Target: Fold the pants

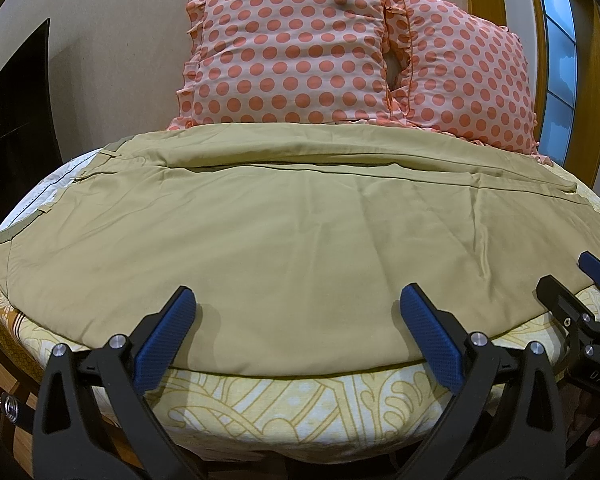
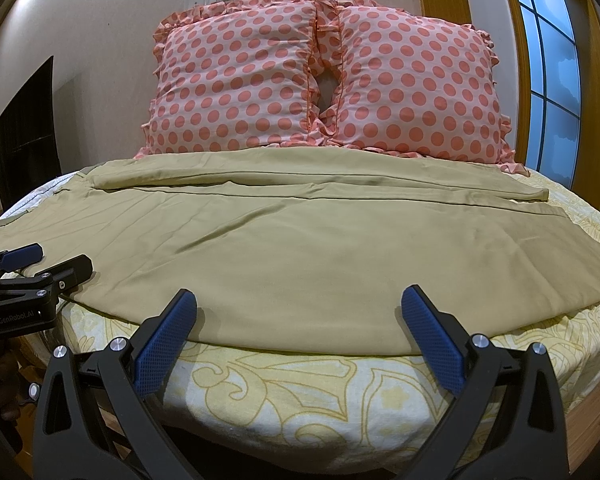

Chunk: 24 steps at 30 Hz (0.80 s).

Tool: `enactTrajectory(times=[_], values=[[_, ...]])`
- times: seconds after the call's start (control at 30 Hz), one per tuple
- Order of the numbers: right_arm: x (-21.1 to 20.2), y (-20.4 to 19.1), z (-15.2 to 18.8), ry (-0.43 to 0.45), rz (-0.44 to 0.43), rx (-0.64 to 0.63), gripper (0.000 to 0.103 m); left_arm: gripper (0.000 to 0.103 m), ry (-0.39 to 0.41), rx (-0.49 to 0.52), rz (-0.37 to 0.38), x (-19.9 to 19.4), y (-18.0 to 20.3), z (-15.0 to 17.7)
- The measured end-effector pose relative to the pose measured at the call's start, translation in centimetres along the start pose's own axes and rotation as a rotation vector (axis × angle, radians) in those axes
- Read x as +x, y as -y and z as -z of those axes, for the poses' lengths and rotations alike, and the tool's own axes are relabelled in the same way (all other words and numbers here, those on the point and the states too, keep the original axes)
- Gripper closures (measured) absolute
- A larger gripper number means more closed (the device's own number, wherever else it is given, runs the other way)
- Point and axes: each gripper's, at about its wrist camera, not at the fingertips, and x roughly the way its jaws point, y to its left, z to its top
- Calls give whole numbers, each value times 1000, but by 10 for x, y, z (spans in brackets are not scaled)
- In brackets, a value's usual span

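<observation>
Pants (image 1: 284,240) lie spread flat on bed (image 1: 300,404).

Two readable marks, both printed on the tool bodies.

In the right wrist view, the black housing of the left tool (image 2: 40,266) at the left edge carries pale lettering reading "GenRobot.AI", just behind its fingers. In the left wrist view, the black body of the right tool (image 1: 580,280) at the right edge shows the letters "DAS", cut off by the picture's edge; the rest cannot be read.
</observation>
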Motion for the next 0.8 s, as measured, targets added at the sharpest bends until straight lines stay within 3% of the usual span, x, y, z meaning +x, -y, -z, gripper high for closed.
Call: enactTrajectory(times=[0.63, 0.8], values=[[3, 0, -1, -27, -25, -14, 1, 2, -8, 0, 1, 2, -1, -2], [9, 25, -27, -108, -111, 57, 1, 2, -31, 6, 28, 2, -5, -3]])
